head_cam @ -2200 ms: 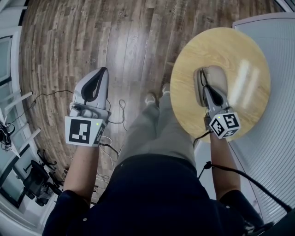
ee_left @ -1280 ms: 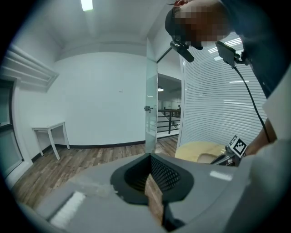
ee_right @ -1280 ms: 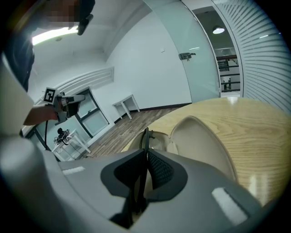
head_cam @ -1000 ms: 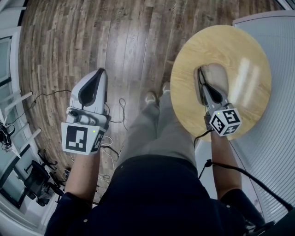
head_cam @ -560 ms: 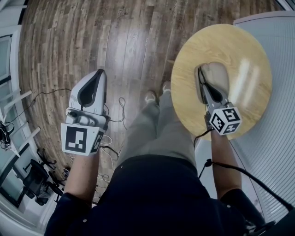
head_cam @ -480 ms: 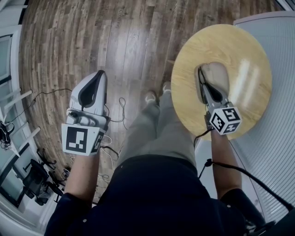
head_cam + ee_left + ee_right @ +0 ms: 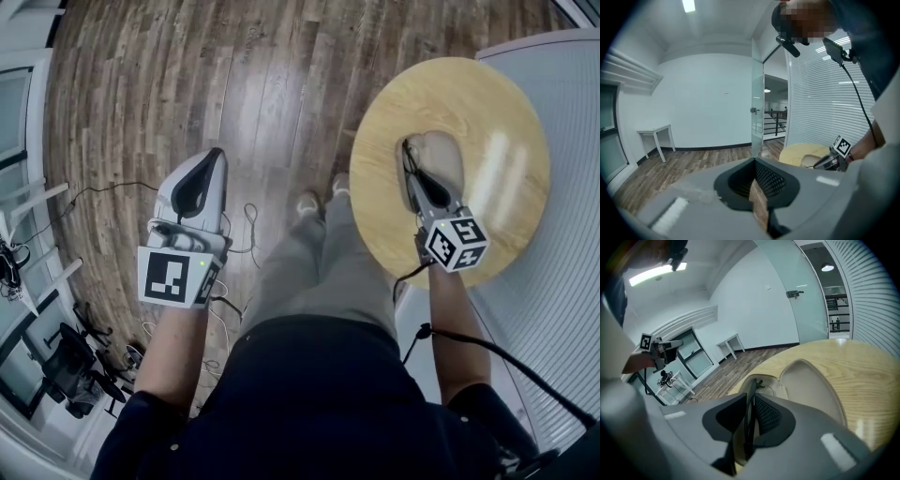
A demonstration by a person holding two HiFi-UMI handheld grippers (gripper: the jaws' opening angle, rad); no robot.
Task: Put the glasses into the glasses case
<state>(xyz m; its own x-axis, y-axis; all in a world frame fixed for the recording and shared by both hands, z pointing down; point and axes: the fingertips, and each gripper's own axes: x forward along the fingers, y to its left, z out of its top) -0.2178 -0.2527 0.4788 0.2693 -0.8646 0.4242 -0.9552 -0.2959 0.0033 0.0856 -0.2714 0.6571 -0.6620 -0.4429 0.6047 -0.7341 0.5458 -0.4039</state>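
A beige glasses case point(image 7: 441, 150) lies open on the round wooden table point(image 7: 497, 103), its lid point(image 7: 811, 385) folded back to the right. My right gripper point(image 7: 419, 176) points down into the case's left half point(image 7: 764, 383). The dark-framed glasses point(image 7: 750, 401) stand on edge between its jaws, which are opening; a thin gap shows beside the frame. A temple tip point(image 7: 407, 155) sticks out past the jaws over the case. My left gripper point(image 7: 212, 156) hangs over the wooden floor far left of the table, jaws together with nothing in them point(image 7: 754, 161).
The person's legs and shoes point(image 7: 319, 202) stand between the two grippers. White slatted blinds point(image 7: 562, 281) run along the table's right side. Cables point(image 7: 239, 234) trail on the floor under the left gripper. A small white table point(image 7: 656, 136) stands by the far wall.
The left gripper has drifted slightly to the right in the head view. The right gripper has stayed over the open case with the glasses between its jaws.
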